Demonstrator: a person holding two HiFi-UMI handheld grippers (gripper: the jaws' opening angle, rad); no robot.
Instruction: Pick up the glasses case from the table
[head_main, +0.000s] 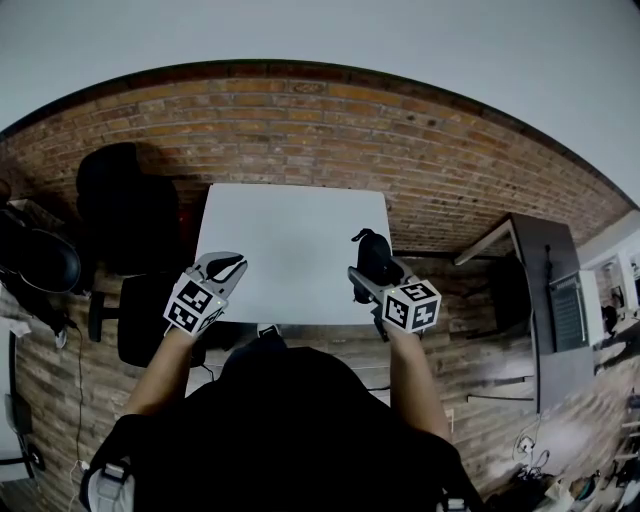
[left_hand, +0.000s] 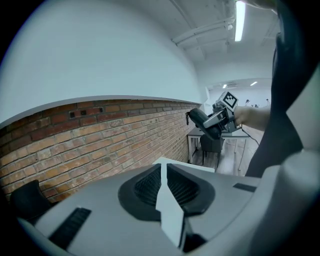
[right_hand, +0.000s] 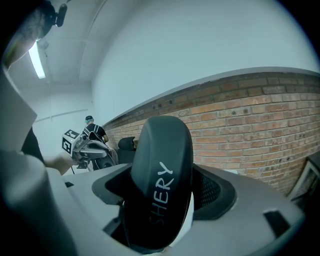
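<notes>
Okay, quick pass, everything placed off the white table (head_main: 290, 235). A person stood at its near edge with a gripper in each hand, both held up over the near half of the top.

The right gripper (head_main: 366, 272) was over the table's near right corner, its jaws clamped on a black glasses case (head_main: 374, 252). The case stood nearly upright between the pads and stuck out past the tips. White lettering reading "SHERY" ran along its side in the right gripper view. The case was lifted clear of the table top, touching nothing but the jaws.

The left gripper (head_main: 228, 267) was over the table's near left corner, well apart from the right one. Its jaws were drawn together with nothing between them, and only a thin sliver showed between the pads in its own view.

A brick wall (head_main: 300, 120) ran along the table's far side. A black chair (head_main: 125, 205) sat just off the table's left edge. A dark grey desk (head_main: 545, 290) stood off the table's right side.
</notes>
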